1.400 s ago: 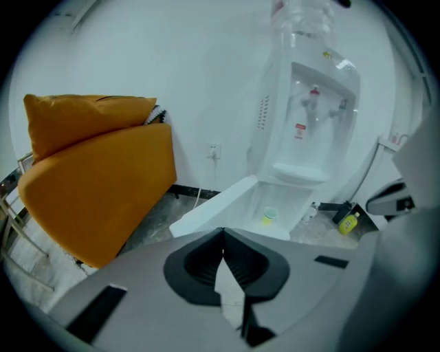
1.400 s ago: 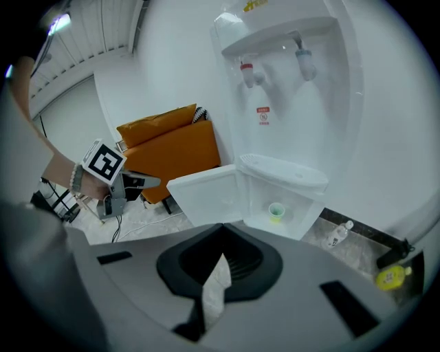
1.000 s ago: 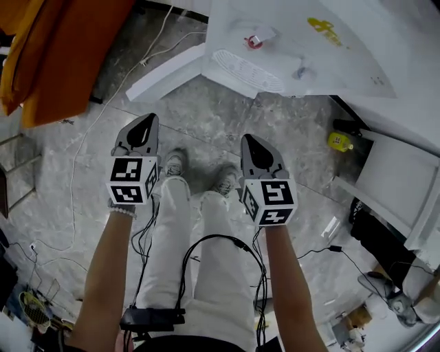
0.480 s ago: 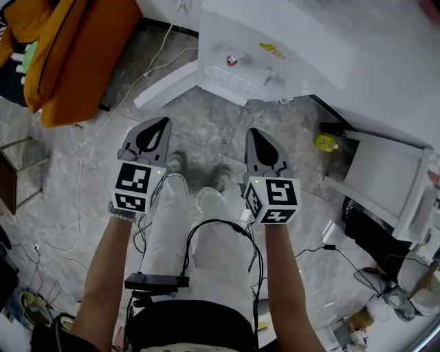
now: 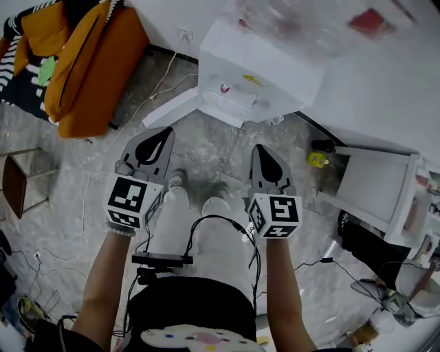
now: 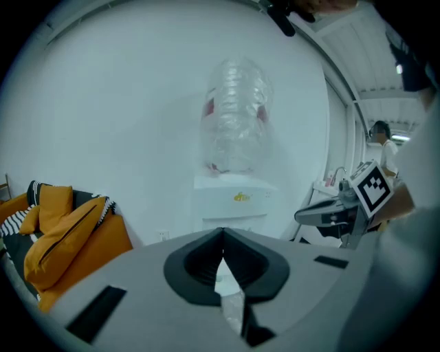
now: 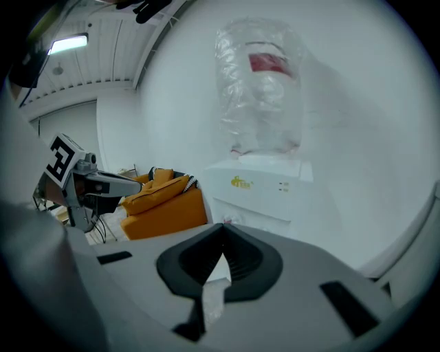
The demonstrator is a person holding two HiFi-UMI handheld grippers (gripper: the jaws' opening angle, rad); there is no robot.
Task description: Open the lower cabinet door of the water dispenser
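Note:
The white water dispenser (image 5: 265, 65) stands at the top of the head view with a clear bottle (image 5: 309, 20) on it. A white panel (image 5: 172, 106) juts from its base to the left, like a door swung out. My left gripper (image 5: 159, 137) and right gripper (image 5: 262, 152) hover side by side above the floor, well short of the dispenser, both shut and empty. The left gripper view shows the dispenser (image 6: 234, 199) ahead beyond shut jaws (image 6: 222, 237). In the right gripper view the dispenser (image 7: 265, 185) also lies beyond shut jaws (image 7: 222, 230).
An orange sofa (image 5: 82, 69) fills the upper left. A white shelf unit (image 5: 375, 185) and a yellow object (image 5: 316, 159) sit at the right. A small stool (image 5: 24, 182) is at the left. Cables trail over the marble floor (image 5: 82, 227).
Both grippers and the head camera have risen, so the dispenser and floor look farther off and more of the room shows. Both jaws stayed shut.

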